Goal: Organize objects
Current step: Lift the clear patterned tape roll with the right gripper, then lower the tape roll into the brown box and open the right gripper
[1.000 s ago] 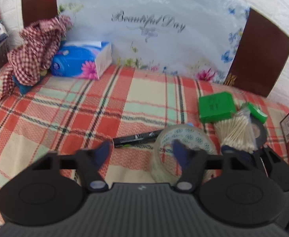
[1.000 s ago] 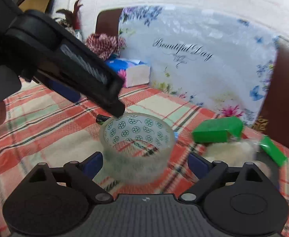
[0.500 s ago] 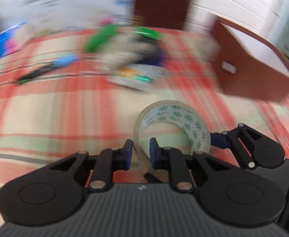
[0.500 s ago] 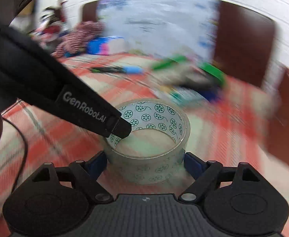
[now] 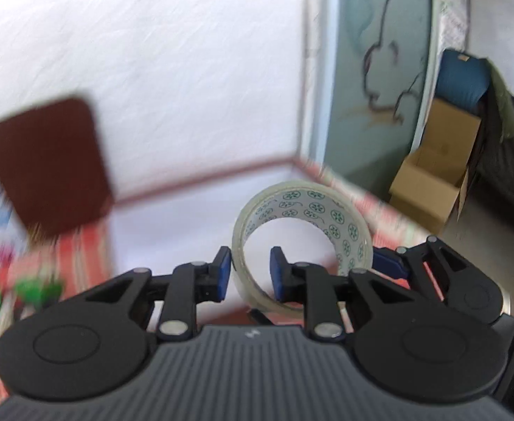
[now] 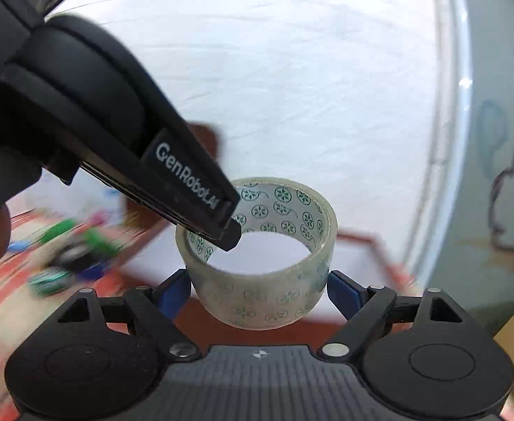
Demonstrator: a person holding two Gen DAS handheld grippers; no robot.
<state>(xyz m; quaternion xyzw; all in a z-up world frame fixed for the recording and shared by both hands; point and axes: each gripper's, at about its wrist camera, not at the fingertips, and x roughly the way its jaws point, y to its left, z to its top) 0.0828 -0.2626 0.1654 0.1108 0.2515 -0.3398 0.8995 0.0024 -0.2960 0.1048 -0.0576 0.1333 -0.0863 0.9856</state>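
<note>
Low in the frame, the right gripper (image 6: 258, 289) clamps the tape roll (image 6: 257, 280) across its outer sides. The left gripper (image 5: 247, 272) pinches the roll's wall, one finger inside, its jaws just reopened slightly. Farther back, upper frame, a blurred white box (image 5: 201, 189) and wall (image 5: 169, 52).

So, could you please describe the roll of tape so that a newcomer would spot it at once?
Look between the two black grippers, above the white-lined open box. There sits a clear roll of packing tape, gripped by both. Green pinwheel marks printed around its inner core set it apart from the blurred green items behind.
</note>
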